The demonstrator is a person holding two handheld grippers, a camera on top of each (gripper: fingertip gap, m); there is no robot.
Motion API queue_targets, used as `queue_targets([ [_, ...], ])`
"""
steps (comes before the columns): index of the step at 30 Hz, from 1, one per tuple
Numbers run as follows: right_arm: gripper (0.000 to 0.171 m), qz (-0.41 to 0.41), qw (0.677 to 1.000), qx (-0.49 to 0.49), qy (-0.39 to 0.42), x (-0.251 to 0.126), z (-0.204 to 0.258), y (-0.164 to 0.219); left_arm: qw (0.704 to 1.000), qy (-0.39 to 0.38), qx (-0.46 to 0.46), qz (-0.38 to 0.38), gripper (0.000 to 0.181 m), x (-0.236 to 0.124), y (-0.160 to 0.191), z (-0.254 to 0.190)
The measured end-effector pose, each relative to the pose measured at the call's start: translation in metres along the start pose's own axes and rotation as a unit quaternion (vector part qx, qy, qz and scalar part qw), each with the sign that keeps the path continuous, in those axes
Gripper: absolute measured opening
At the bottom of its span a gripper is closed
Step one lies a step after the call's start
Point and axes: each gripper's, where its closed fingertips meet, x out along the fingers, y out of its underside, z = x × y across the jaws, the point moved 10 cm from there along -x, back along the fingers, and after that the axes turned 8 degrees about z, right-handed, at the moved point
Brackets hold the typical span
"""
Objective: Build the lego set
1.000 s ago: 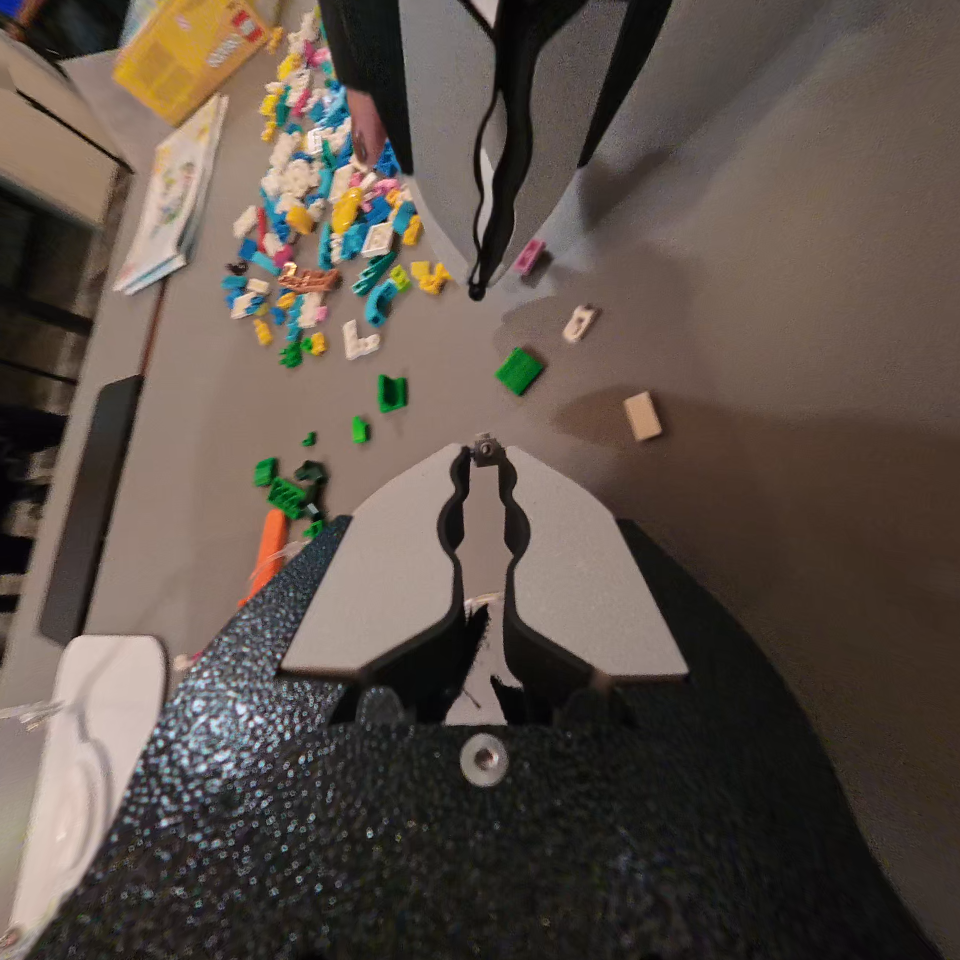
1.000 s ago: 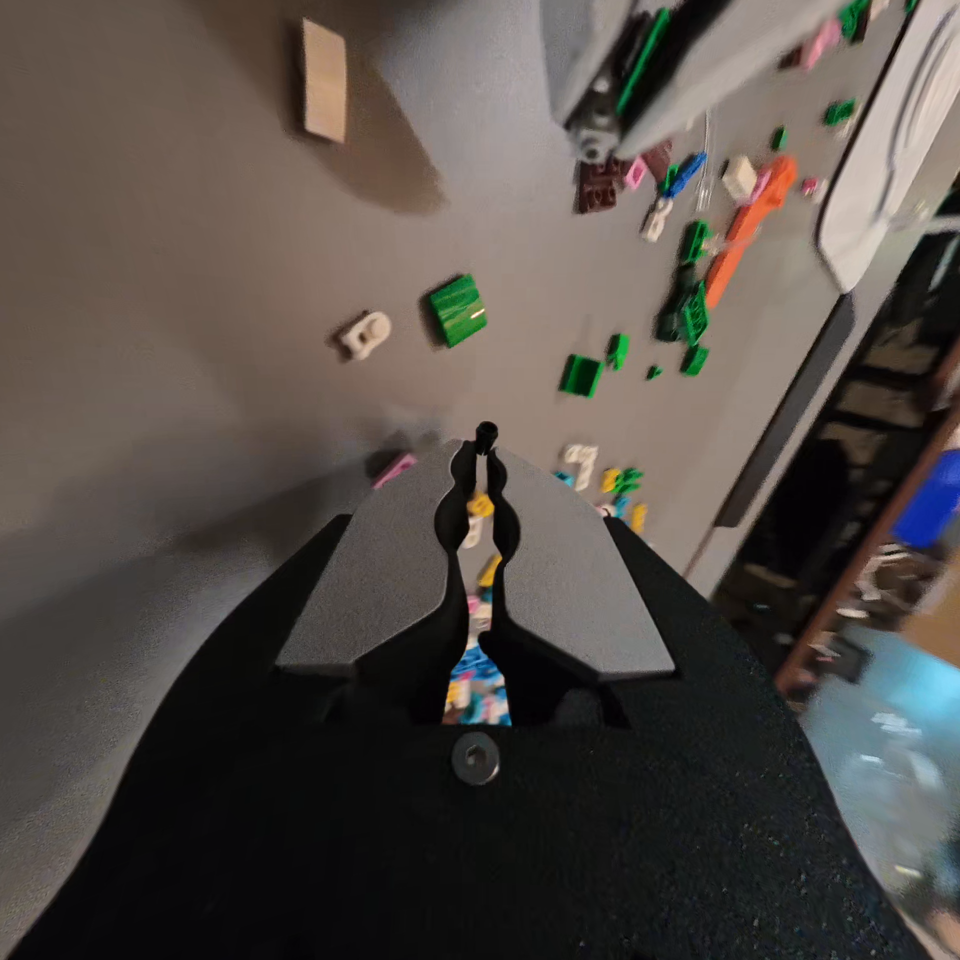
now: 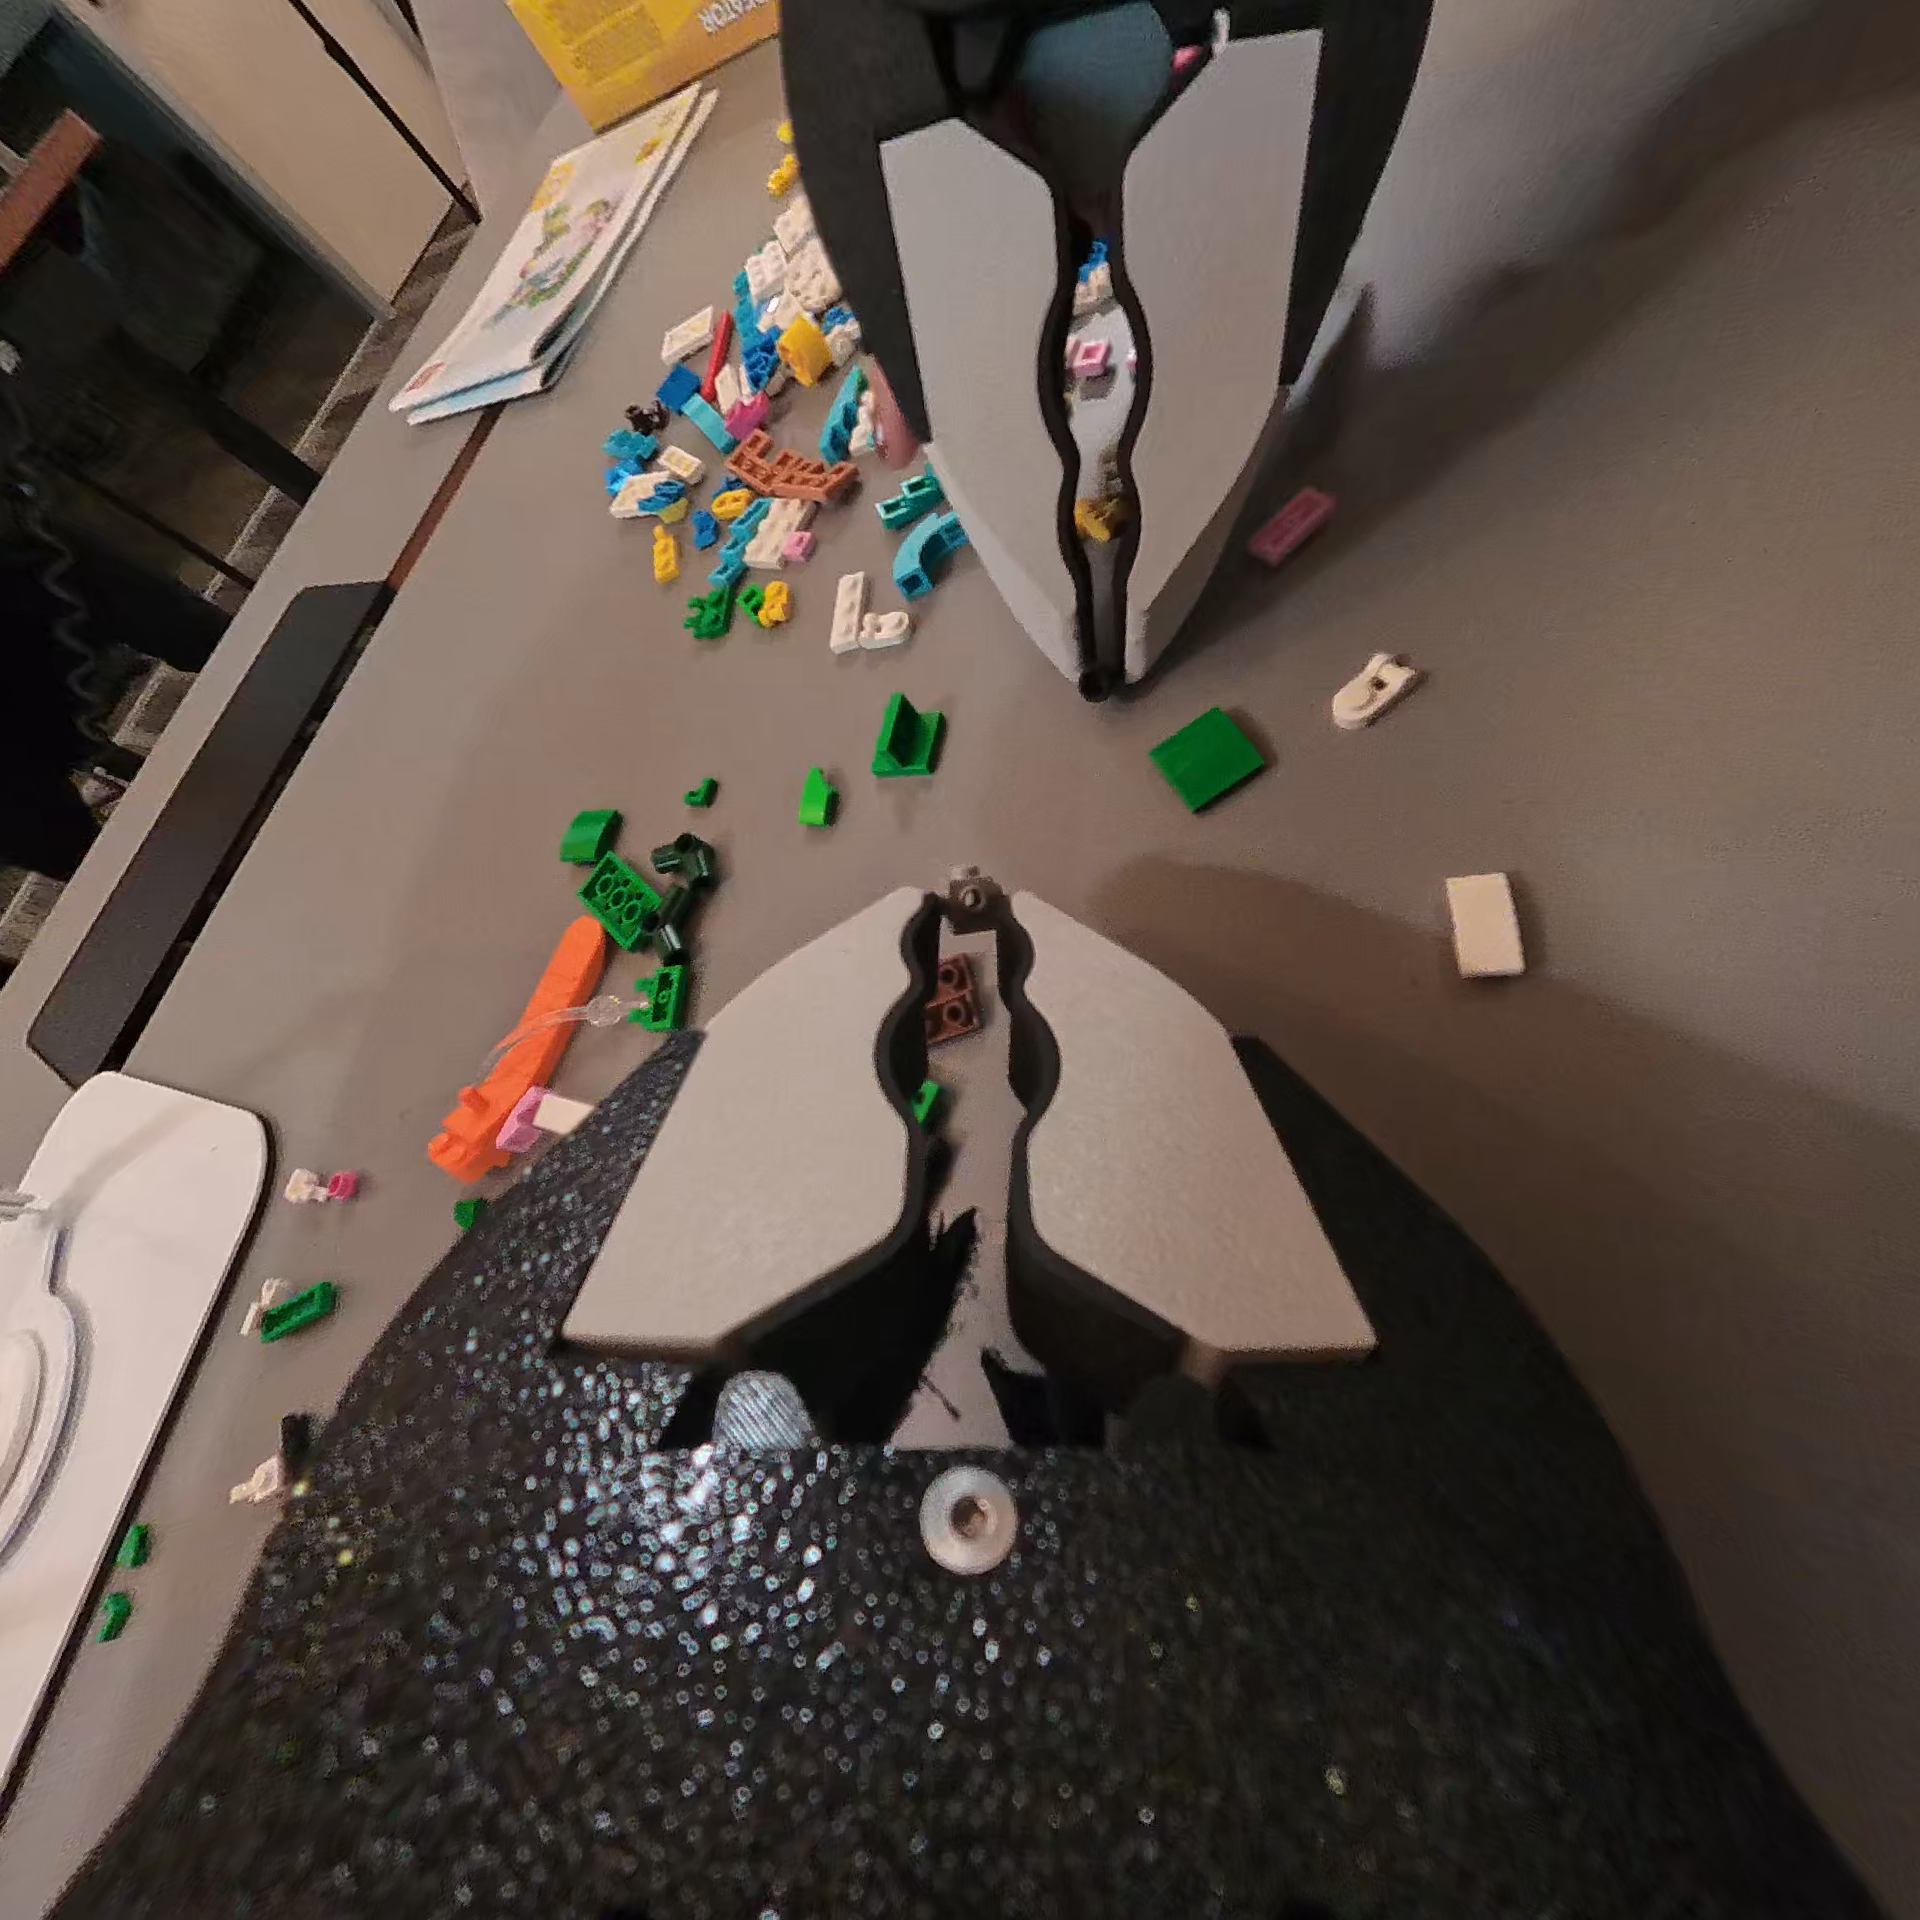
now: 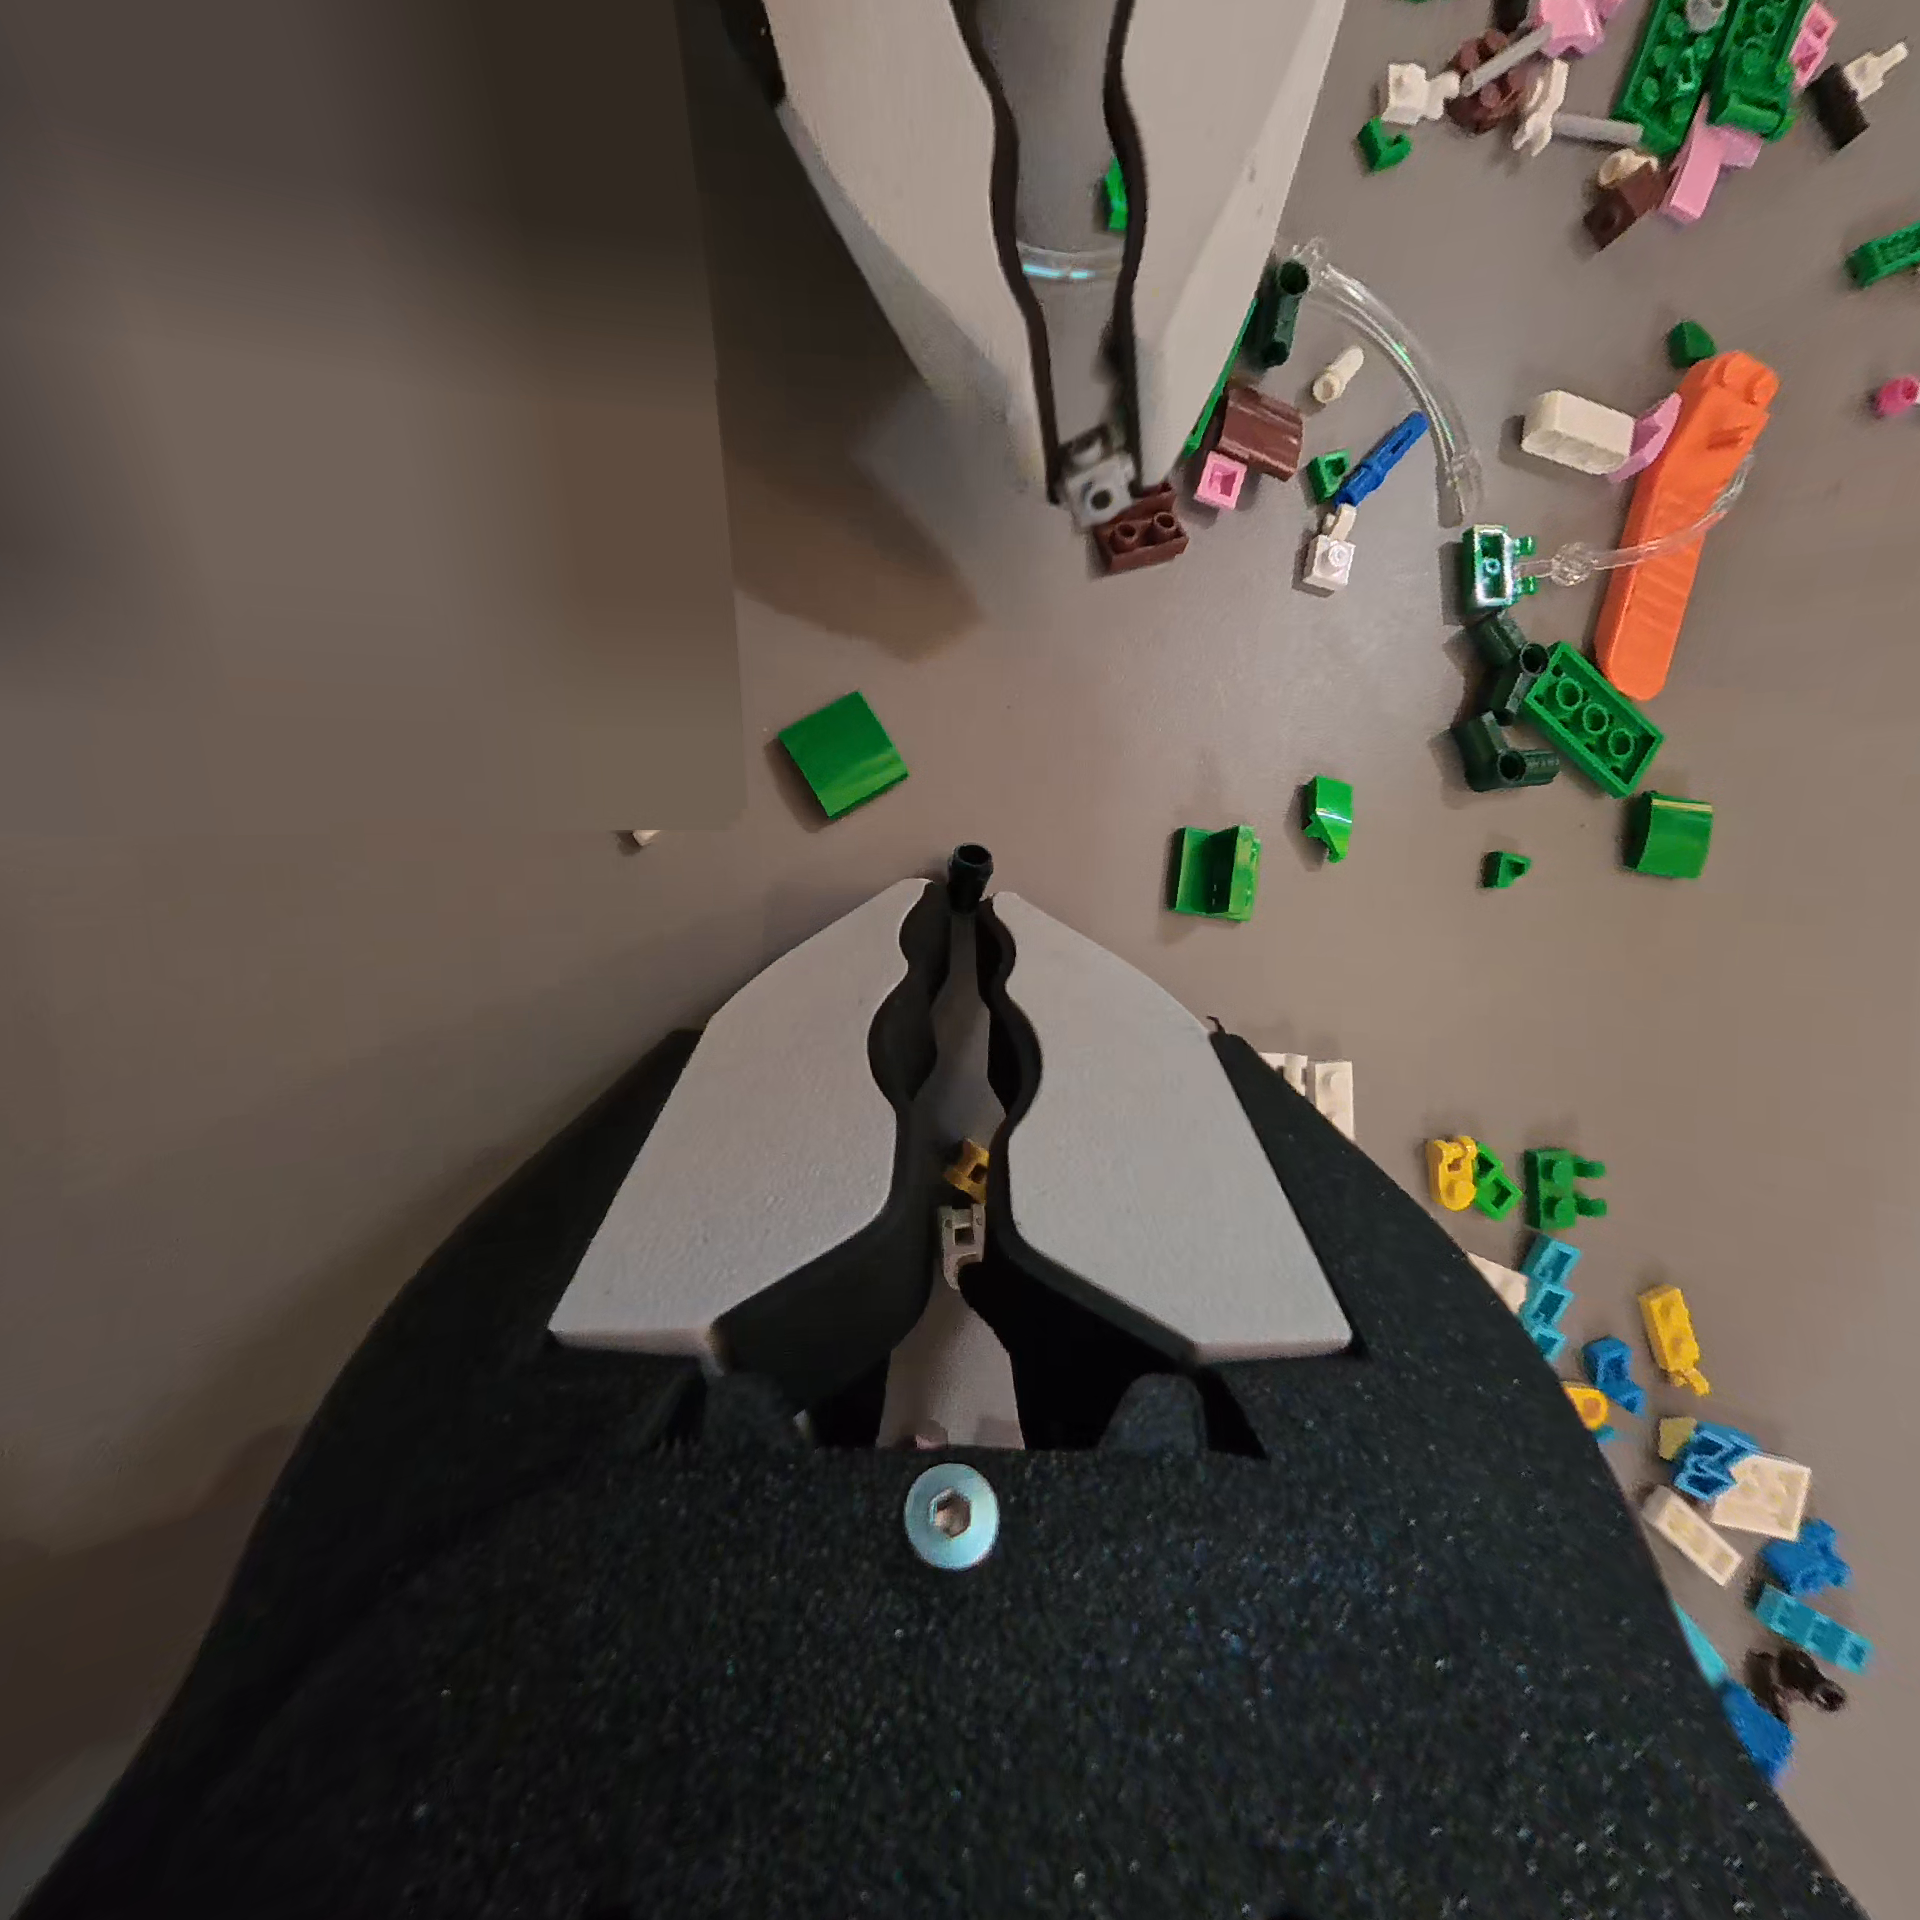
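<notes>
My left gripper (image 3: pixel 968 896) is shut on a small grey brick (image 3: pixel 968 891) held above the grey table; it also shows in the right wrist view (image 4: pixel 1096 488), just above a brown brick (image 4: pixel 1141 536). My right gripper (image 4: pixel 969 878) is shut on a small black peg (image 4: pixel 969 871); it shows in the left wrist view (image 3: pixel 1099 681) facing the left one, tips apart. A green tile (image 3: pixel 1207 757) lies on the table between the two grippers, also seen in the right wrist view (image 4: pixel 842 754).
A heap of mixed bricks (image 3: pixel 769 416) lies behind the right gripper, beside a booklet (image 3: pixel 556 270) and a yellow box (image 3: pixel 634 42). An orange brick separator (image 3: pixel 530 1049), green pieces (image 3: pixel 623 899), a white tile (image 3: pixel 1486 925) and a white tray (image 3: pixel 125 1247) lie around. Some 7 centimeters of space lies between my two pairs of fingers. It is some 8 centimeters from my left tips to the white tile (image 3: pixel 1486 925).
Both grippers have swung to face each other, and their tips are closer together. Each keeps its piece.
</notes>
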Motion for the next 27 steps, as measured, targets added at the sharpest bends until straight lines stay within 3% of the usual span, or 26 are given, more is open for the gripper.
queue_targets([
  [11,0.013,0.096,0.995,0.01,-0.014,-0.001,-0.007,-0.017,0.999,0.01,0.034,0.014,0.01,0.004,-0.002,-0.008],
  [14,0.016,0.064,0.997,0.028,-0.019,-0.002,-0.008,-0.01,0.999,0.008,0.038,0.01,0.01,0.002,-0.001,-0.008],
  [21,0.017,-0.102,0.985,0.138,-0.02,-0.001,-0.011,0.014,1.0,0.001,0.029,-0.007,0.01,0.0,-0.002,-0.007],
  [27,0.013,-0.096,0.986,0.134,0.023,0.001,0.002,0.017,0.999,0.0,0.033,-0.006,0.01,0.001,-0.002,-0.008],
])
